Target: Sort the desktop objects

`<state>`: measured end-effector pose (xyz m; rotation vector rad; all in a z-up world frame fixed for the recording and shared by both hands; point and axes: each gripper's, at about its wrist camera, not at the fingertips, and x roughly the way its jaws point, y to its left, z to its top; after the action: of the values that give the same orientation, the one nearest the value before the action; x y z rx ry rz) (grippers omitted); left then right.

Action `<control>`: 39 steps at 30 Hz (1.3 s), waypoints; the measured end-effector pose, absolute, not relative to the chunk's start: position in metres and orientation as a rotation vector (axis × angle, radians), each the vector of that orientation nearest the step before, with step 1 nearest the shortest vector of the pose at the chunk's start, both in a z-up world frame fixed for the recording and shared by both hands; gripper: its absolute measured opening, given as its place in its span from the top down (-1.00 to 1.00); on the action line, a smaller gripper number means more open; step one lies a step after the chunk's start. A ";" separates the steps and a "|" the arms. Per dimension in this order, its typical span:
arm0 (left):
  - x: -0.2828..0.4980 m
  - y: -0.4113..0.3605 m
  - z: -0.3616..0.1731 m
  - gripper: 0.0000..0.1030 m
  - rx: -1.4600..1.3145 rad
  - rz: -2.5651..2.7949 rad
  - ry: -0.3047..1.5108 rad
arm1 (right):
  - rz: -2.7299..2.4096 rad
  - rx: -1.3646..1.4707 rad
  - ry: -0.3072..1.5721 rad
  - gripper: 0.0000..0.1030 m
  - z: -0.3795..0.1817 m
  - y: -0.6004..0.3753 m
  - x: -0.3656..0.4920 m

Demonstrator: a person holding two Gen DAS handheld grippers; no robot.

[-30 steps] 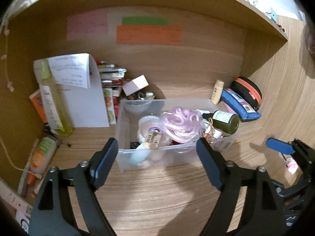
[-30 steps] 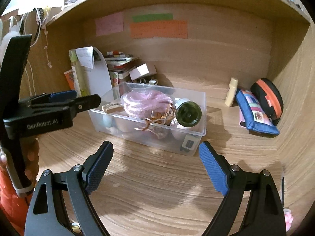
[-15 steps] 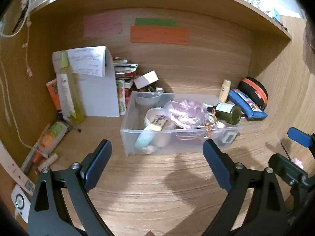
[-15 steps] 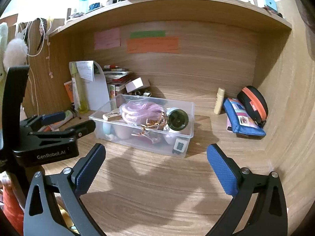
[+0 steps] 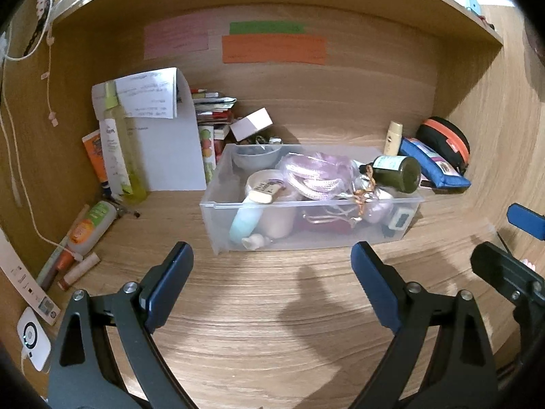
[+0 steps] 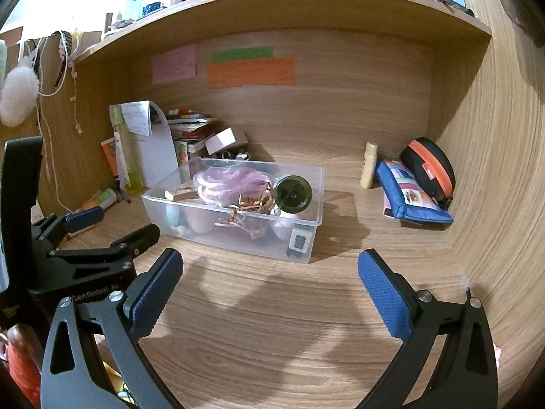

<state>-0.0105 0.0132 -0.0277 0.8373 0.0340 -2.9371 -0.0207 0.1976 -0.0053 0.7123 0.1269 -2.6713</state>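
Observation:
A clear plastic bin (image 5: 306,235) (image 6: 238,238) stands on the wooden desk, full of small things: a pink cord bundle (image 5: 313,173) (image 6: 228,179), a dark green bottle (image 5: 396,170) (image 6: 293,192), a white jar (image 5: 269,204) and a mahjong tile (image 6: 299,240). My left gripper (image 5: 272,259) is open and empty in front of the bin's near wall, apart from it. Wide open and empty too, my right gripper (image 6: 269,266) is short of the bin's right corner. Each gripper shows at the edge of the other's view.
A tall yellow-green spray bottle (image 5: 119,156), folded paper (image 5: 163,136) and stacked books (image 5: 214,116) fill the back left. Tubes (image 5: 88,225) lie along the left wall. A blue pouch (image 6: 412,197), a black-and-orange case (image 6: 432,167) and a cream stick (image 6: 369,165) sit at the back right.
Both grippers have drawn back from the bin, which now looks smaller and farther off. Their jaws stand wider than a second ago. The bin and its contents have not moved.

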 end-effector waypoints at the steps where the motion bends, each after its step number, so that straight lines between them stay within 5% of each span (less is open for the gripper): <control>1: -0.011 0.014 -0.028 -0.84 0.838 -2.945 0.041 | -2.672 0.717 0.126 -0.99 -0.006 0.198 -0.022; 39: -0.018 0.012 -0.026 -0.87 0.857 -2.970 0.103 | -2.635 0.770 0.091 -0.99 -0.011 0.197 -0.037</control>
<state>-0.0183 0.0124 -0.0264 0.8569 0.1029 -2.9705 -0.0367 0.1967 -0.0114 0.7699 0.0907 -2.6345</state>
